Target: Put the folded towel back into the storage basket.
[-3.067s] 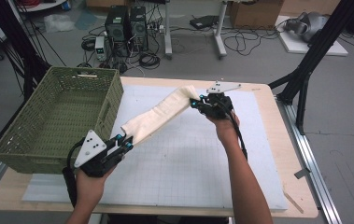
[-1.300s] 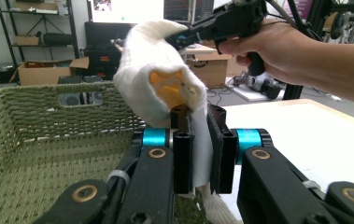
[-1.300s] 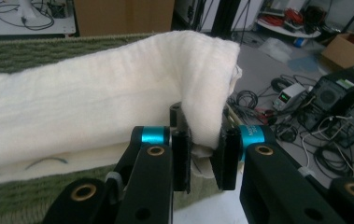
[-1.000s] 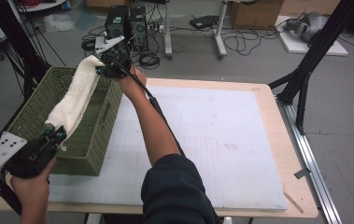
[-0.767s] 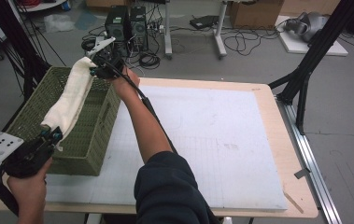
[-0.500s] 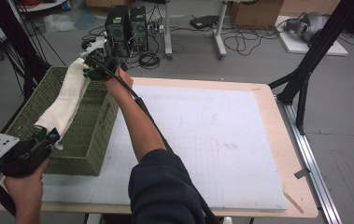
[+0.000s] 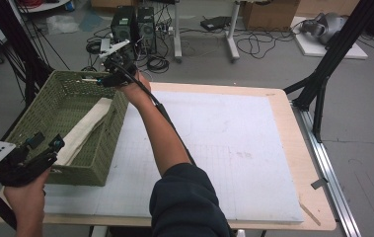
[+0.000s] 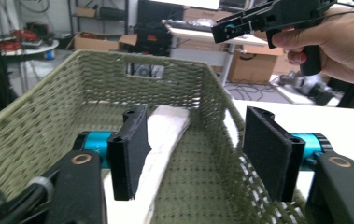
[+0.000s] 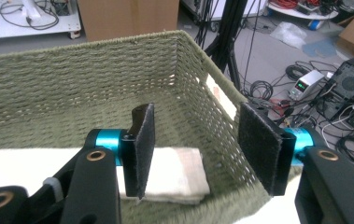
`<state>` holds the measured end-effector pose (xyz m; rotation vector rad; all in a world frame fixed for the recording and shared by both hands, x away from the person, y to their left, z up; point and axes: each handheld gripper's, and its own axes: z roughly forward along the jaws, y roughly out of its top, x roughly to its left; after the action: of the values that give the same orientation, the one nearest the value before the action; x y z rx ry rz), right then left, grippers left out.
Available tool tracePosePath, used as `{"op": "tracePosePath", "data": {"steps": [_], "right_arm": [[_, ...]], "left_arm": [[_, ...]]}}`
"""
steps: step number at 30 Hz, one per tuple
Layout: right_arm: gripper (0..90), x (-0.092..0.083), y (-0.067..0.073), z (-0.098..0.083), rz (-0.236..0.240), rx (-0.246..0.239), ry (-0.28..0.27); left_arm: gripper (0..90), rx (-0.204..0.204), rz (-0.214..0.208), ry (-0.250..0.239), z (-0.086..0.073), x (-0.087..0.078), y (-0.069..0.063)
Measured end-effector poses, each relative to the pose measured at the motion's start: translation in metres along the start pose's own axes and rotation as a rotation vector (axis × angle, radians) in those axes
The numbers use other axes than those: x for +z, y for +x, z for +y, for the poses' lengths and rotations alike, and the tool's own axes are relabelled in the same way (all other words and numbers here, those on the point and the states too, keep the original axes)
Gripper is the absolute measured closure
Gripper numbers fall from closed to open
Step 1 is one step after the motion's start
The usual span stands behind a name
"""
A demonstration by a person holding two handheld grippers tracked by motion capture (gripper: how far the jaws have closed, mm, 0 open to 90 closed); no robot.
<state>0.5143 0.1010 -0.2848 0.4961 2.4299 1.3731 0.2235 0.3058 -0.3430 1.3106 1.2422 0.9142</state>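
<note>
- Cream cloth, folded into a long strip, is seen lying inside the green woven basket, along its right wall, one end at the near corner and the other reaching toward the middle of the basket floor.
- The cloth is touched by neither tool.
- The left tool is held at the basket's near right corner, just beside the cloth's near end; its jaws are spread wide and nothing is held between them, as is shown in the left gripper view.
- The right tool is held above the basket's far right corner, with the arm stretched across the worktop; its jaws are likewise parted and empty in the right gripper view, where the cloth's far end is seen below them.
- The basket is stood on the left edge of the worktop, partly on a white gridded mat.
- Computer towers and cables are seen on the floor beyond.
</note>
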Motion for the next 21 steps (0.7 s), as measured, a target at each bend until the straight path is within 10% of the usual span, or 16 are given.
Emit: {"op": "tracePosePath", "data": {"steps": [8, 21], "right_arm": [[34.5, -0.038, -0.009, -0.011, 0.001, 0.025, -0.012], [19.6, -0.131, -0.025, -0.049, -0.042, 0.064, -0.004]], "left_arm": [[18.6, -0.067, -0.129, -0.020, 0.003, 0.007, -0.011], [17.2, -0.020, -0.311, 0.009, 0.007, 0.020, -0.050]]}}
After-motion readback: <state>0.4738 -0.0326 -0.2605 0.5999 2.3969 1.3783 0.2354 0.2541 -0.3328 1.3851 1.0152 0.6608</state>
